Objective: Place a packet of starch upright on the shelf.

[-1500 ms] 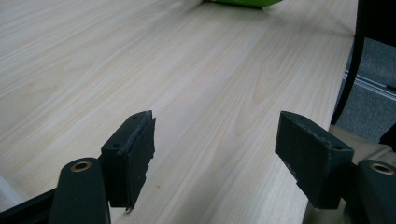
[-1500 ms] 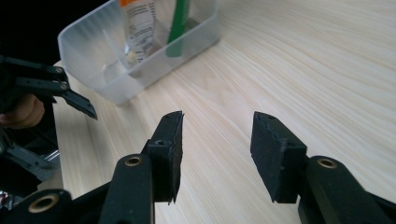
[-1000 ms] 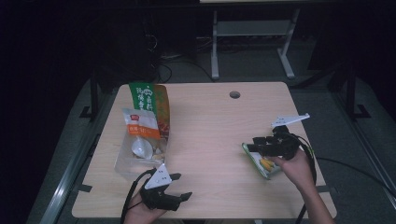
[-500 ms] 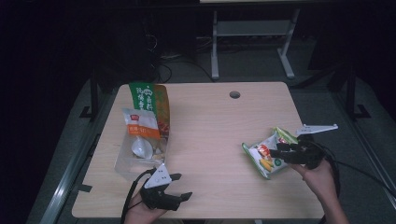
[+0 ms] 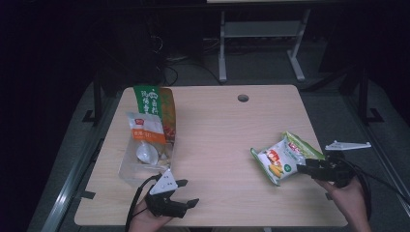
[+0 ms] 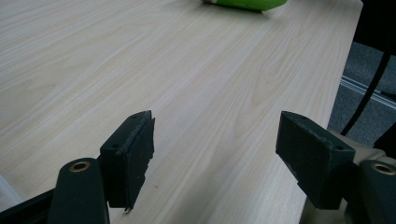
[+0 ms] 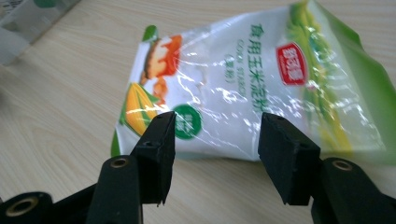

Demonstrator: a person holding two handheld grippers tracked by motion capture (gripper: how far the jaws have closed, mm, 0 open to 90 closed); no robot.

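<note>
Right now my right hand-held gripper is released, jaws just been opening, corn starch bag lying directly ahead of the tips, not pinched, long axis crosswise; left hand-held gripper open, far off.

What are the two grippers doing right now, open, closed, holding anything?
Left gripper: open, holding nothing.
Right gripper: open, jaws just been opening, bag lying beyond the tips, not gripped.

Glossy plastic starch bag w/ crinkly film; matt pale wood-grain table.
</note>
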